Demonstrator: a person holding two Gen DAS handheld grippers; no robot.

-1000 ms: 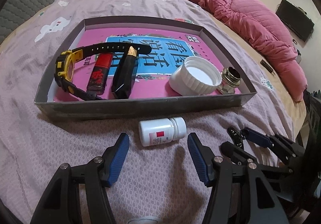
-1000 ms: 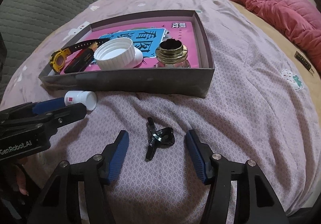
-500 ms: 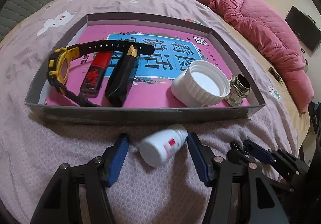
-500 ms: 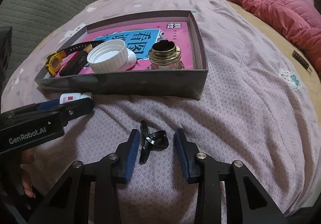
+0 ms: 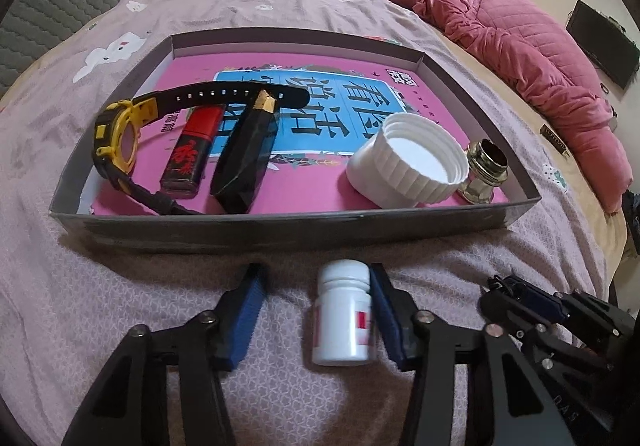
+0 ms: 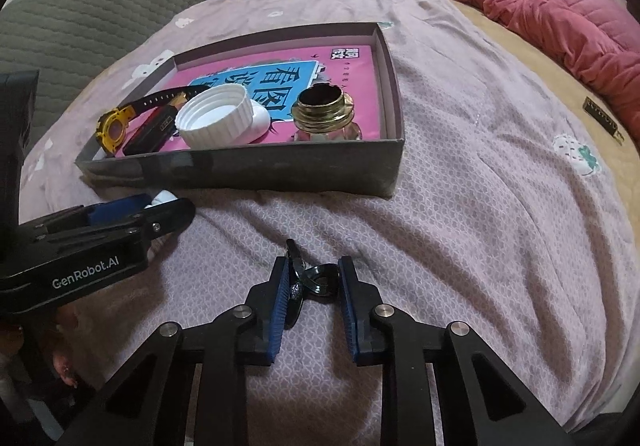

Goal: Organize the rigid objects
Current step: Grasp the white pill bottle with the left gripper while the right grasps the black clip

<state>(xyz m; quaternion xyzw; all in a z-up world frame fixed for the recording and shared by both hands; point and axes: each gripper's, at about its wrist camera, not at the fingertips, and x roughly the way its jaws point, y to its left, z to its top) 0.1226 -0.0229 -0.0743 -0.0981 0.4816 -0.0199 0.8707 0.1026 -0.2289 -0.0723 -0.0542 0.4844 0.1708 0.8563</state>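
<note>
On the bedspread (image 5: 120, 286) just in front of the grey box (image 5: 280, 224), my left gripper (image 5: 316, 306) straddles the white pill bottle (image 5: 342, 320). Its jaws have just been closing but stand part open: the right pad touches the bottle's side, while the left pad stands clear of it. From the left wrist I see the bottle whole, cap toward the box, and everything in the box: the yellow-and-black watch (image 5: 120, 134), red lighter (image 5: 192, 154), black case (image 5: 244, 162), white lid (image 5: 408, 162) and brass fitting (image 5: 486, 176). From the right wrist only the bottle's cap (image 6: 162, 197) peeps past the left gripper's arm. That view alone shows my right gripper (image 6: 313, 286) clamped on the black hair clip (image 6: 310, 280), both pads pressing it against the bedspread, well short of the box wall (image 6: 240, 170).
</note>
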